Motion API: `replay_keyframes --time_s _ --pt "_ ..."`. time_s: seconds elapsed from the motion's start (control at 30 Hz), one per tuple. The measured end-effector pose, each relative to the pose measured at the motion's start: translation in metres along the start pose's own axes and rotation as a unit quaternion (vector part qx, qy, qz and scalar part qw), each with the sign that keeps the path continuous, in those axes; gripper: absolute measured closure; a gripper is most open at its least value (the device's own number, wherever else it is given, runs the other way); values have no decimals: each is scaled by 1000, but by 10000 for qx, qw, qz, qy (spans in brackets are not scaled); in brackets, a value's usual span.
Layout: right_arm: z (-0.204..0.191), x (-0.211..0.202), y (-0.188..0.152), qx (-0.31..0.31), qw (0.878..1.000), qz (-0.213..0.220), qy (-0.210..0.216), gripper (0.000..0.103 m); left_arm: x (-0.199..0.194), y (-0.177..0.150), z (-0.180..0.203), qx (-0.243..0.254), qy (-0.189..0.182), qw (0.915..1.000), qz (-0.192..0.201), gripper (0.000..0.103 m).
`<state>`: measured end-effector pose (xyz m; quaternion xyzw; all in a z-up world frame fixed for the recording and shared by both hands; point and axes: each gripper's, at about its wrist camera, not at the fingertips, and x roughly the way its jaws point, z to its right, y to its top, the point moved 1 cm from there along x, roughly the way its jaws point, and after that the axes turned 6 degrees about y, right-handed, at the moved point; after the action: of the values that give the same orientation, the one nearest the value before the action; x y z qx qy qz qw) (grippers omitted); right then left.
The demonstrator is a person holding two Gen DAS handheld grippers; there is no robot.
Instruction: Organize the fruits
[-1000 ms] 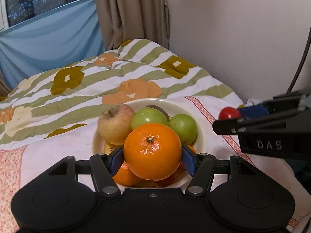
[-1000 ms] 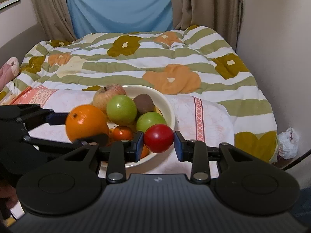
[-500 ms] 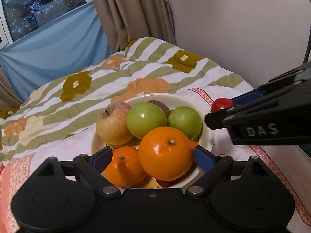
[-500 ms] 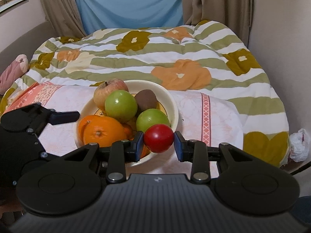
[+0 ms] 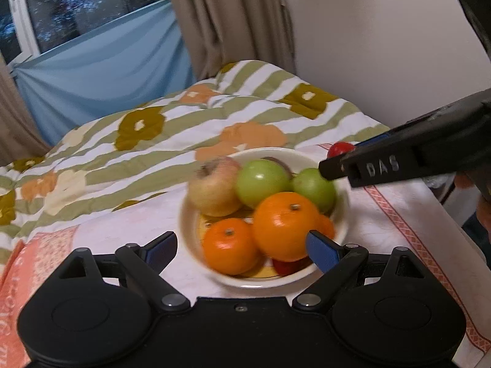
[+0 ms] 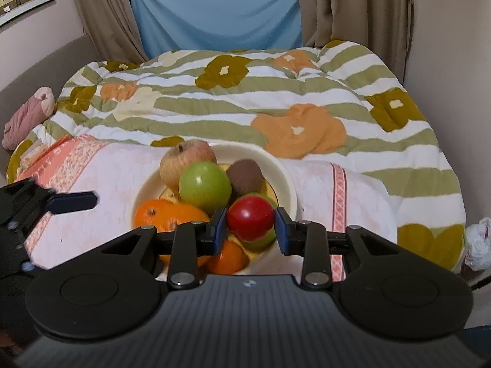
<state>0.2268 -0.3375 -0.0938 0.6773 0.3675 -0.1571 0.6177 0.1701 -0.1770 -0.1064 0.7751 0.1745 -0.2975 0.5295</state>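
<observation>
Right gripper (image 6: 250,226) clamping red tomato (image 6: 250,217) just above crowded bowl (image 6: 288,184); could roll off. Left gripper (image 5: 242,247) wide, empty.

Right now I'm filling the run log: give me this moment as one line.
left gripper: open, empty | big orange: in bowl | right gripper: shut on red fruit, above bowl

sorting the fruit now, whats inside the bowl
In the cream bowl: a pale apple, two green apples, a brown kiwi-like fruit, oranges, something red underneath. The bowl's bottom is covered.
</observation>
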Motion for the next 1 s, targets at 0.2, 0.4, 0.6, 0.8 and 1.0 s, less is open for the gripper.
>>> replay_keyframes --time_s 0.2,0.4,0.6,0.8,1.0 --pt "7 20 21 -105 9999 87 -44 55 -3 0 -18 -192 199 9996 -17 9" --pt "23 48 26 -36 10000 -5 -63 55 1 -1 -29 -381 290 9988 -101 9" --pt "33 68 22 48 9999 -118 68 53 10 -3 -36 -555 358 9975 -233 9" --pt "34 64 23 141 9998 -86 104 15 7 -2 -42 -679 409 9962 -360 9" --pt "20 29 30 139 9999 56 47 14 -15 4 -54 -863 380 9954 -175 10"
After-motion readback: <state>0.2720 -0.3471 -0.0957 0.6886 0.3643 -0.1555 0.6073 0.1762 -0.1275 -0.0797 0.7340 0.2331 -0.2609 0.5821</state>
